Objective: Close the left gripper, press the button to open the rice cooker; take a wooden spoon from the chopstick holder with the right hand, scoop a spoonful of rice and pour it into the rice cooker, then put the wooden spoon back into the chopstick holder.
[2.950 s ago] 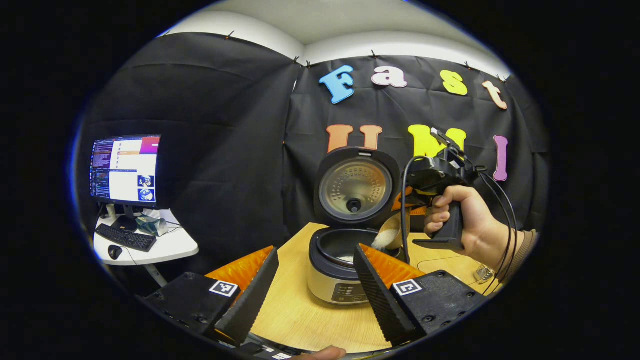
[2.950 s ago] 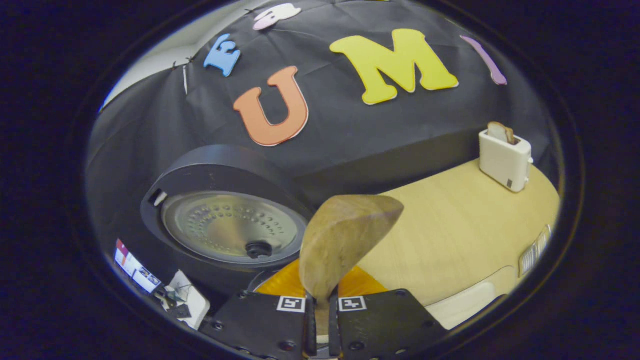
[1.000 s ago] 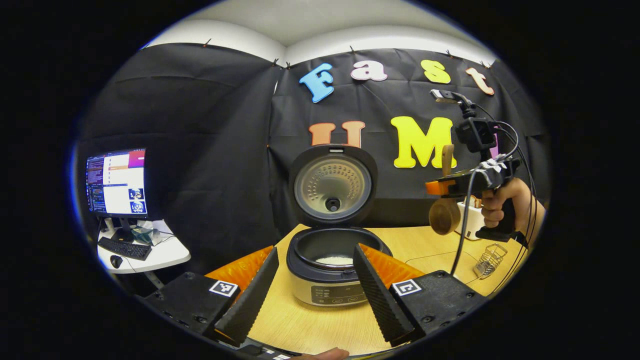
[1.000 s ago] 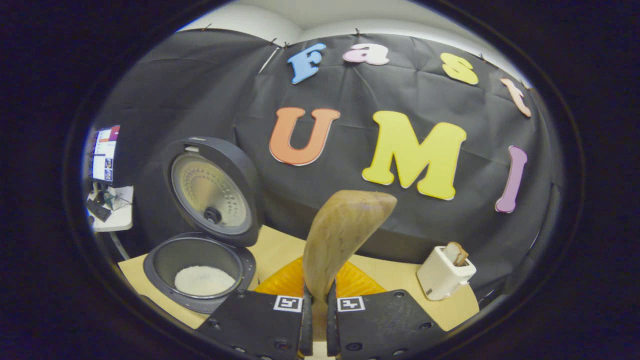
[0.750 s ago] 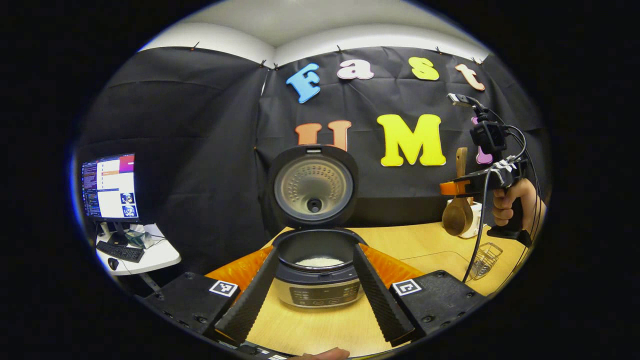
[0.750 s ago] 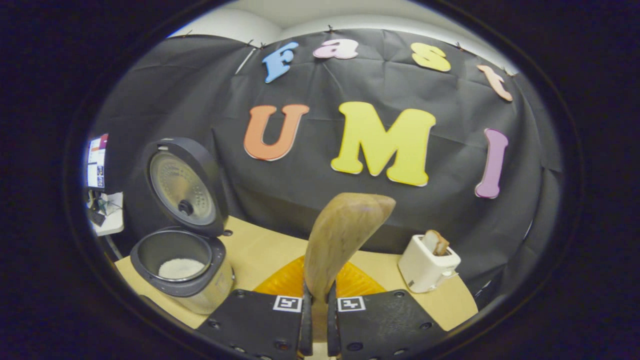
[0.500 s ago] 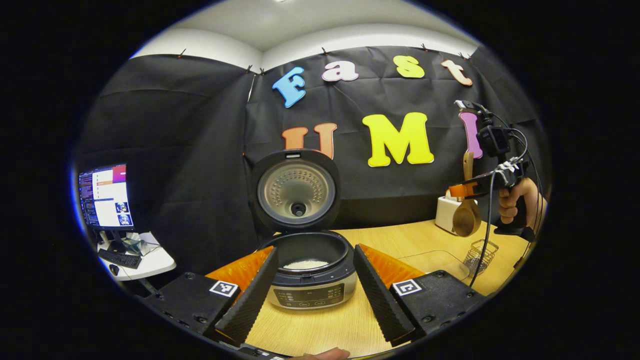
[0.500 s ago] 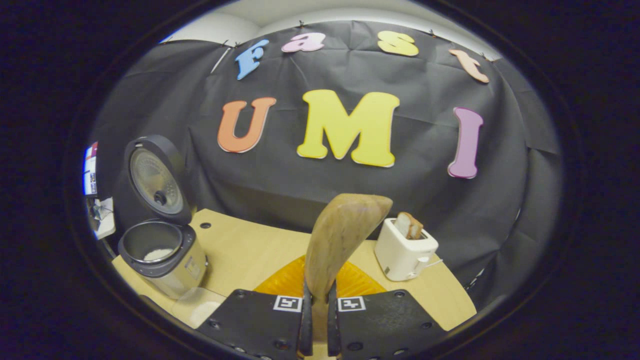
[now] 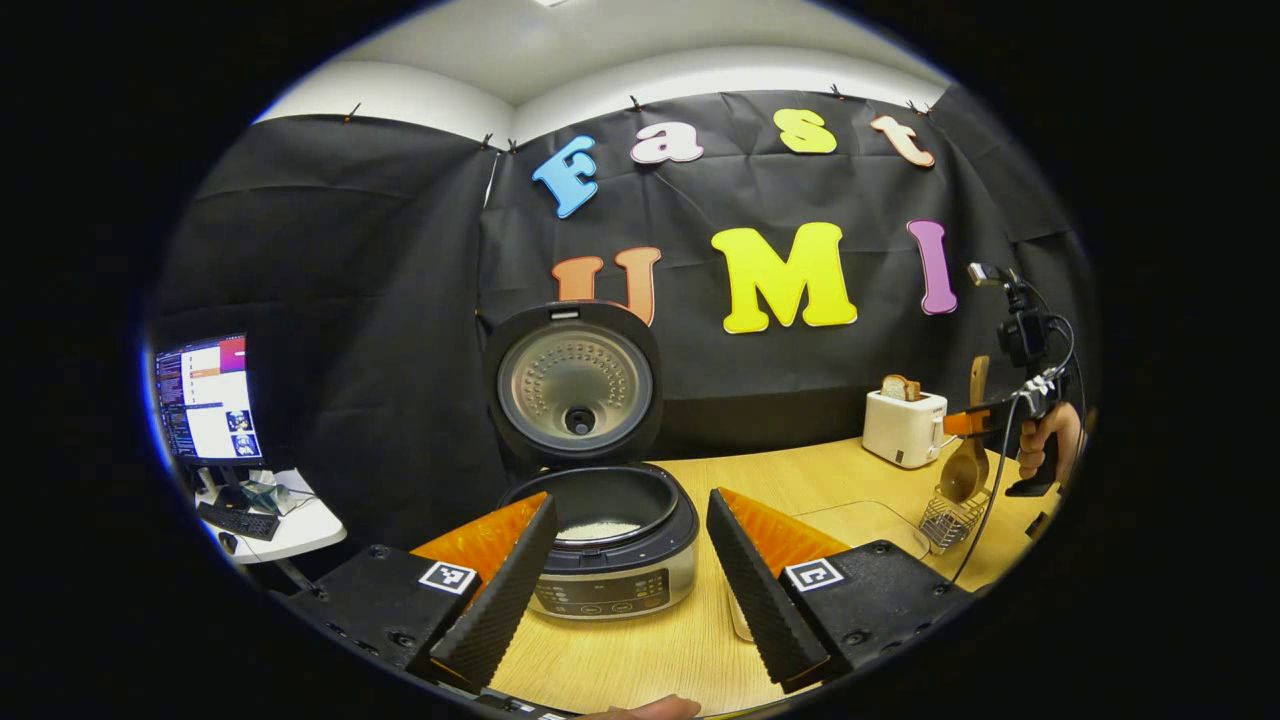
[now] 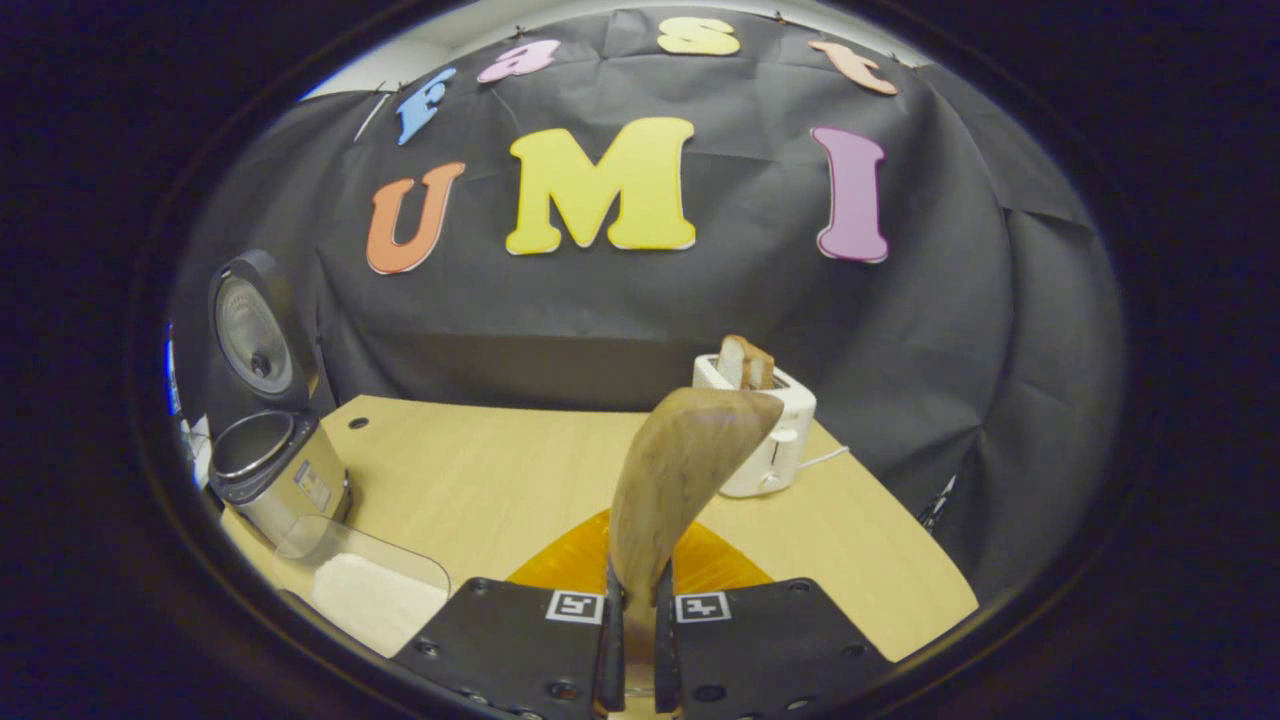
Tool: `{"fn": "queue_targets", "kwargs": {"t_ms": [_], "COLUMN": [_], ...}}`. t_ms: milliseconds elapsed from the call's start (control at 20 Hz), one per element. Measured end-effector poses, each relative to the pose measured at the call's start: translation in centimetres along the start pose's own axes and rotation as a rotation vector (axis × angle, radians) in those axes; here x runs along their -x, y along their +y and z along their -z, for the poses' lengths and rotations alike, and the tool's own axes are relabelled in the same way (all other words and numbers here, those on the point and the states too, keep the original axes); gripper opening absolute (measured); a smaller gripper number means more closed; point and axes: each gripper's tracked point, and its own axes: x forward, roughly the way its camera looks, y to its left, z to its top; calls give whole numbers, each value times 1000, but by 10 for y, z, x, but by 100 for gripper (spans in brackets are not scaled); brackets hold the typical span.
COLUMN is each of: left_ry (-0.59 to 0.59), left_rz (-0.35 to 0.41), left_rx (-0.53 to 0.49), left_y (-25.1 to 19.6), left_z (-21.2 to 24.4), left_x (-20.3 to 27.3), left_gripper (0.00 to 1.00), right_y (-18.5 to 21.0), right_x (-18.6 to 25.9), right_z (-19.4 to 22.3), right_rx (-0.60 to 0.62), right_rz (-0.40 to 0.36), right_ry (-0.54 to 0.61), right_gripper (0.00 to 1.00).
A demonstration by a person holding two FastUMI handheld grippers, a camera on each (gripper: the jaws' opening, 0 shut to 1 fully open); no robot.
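Note:
The rice cooker [image 9: 612, 560] stands open on the wooden table, its lid [image 9: 572, 385] upright and white rice [image 9: 598, 528] in the pot. My left gripper [image 9: 630, 498] is open just in front of it, one finger on each side. Far to the right, a hand [image 9: 1045, 445] holds my right gripper [image 9: 958, 422], shut on the wooden spoon [image 9: 966, 472], whose bowl hangs just above the wire chopstick holder [image 9: 945, 518]. In the right gripper view the spoon [image 10: 685, 470] rises from my shut right gripper [image 10: 637, 610], and the cooker [image 10: 270, 470] sits far left.
A clear container of rice [image 10: 365, 590] lies between cooker and holder, seen as the clear container [image 9: 860, 520] in the left gripper view. A white toaster [image 9: 903, 427] with bread stands at the back right, also the toaster [image 10: 765, 425]. A monitor [image 9: 205, 400] sits on a side desk at left.
My right gripper carried the spoon from over the cooker to the right and down, until it hangs above the wire holder. The left gripper stayed open and the cooker has shifted a little left in its view.

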Motion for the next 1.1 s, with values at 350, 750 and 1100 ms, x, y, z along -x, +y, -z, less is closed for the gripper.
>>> {"fn": "queue_targets", "kwargs": {"t_ms": [350, 750, 1100], "left_ry": [4, -3, -32], "left_rz": [-7, -49, -95], "left_rx": [28, 34, 54], "left_y": [5, 7, 18], "left_z": [2, -5, -24], "left_x": [-2, 2, 7], "left_gripper": [96, 96, 96], "right_y": [-12, -18, -43], "right_x": [-20, -7, -1], "right_z": [48, 17, 21], "right_rx": [-57, -45, -38], "right_rz": [-10, -7, 13], "right_ry": [57, -54, -87], "right_gripper": [15, 54, 92]}}
